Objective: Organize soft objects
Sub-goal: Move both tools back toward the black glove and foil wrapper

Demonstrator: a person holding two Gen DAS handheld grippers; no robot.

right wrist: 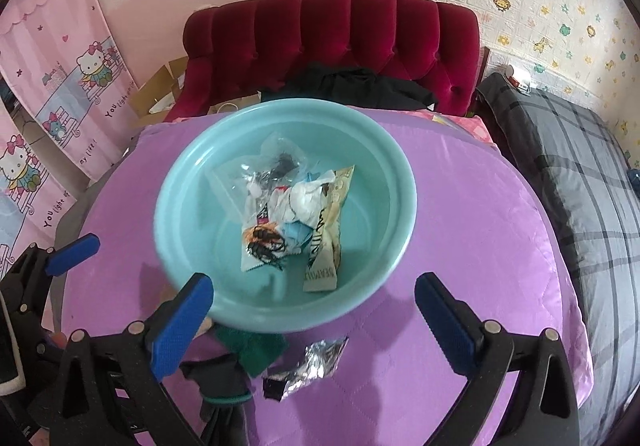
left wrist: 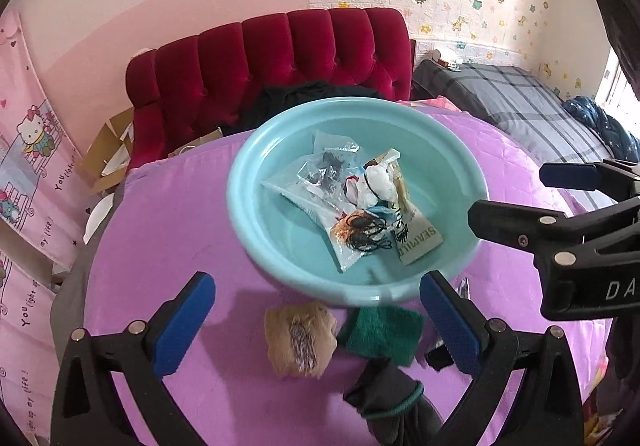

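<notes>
- The left tool [left wrist: 316,320] has its blue pads spread wide with nothing between them; it hangs above the near part of the purple quilt [left wrist: 180,230] that covers the surface.
- The right tool [right wrist: 314,320] is likewise fully spread and empty, its pads apart on either side of the near rim of the basin.
- The light blue basin [left wrist: 248,182] sits on the quilt, in front of a red tufted headboard [left wrist: 280,54].
- Inside the basin lies a loose heap of soft packets: a clear plastic bag [left wrist: 320,170] with dark bits in it, a crumpled white wad [left wrist: 378,182], an orange-and-black printed sachet [left wrist: 358,234] and a cream packet [left wrist: 418,242] with printed letters.
- On the quilt just in front of the basin, outside it, lies a tan furry piece [left wrist: 300,342] with a striped patch.
- Just beside it on the right is a green cloth [left wrist: 380,334], touching or nearly touching the basin's base.
- A dark sock [left wrist: 396,406] with a green band lies nearer the camera, partly overlapping the green cloth.
- In the right wrist view a crinkled silver foil wrapper [right wrist: 320,360] lies on the quilt beside the green cloth, with a small black thing at its near end, perhaps part of the wrapper; it is too small to tell.
- A grey plaid bed [right wrist: 592,174] runs along the right side, beneath a wall of animal and flower stickers.
</notes>
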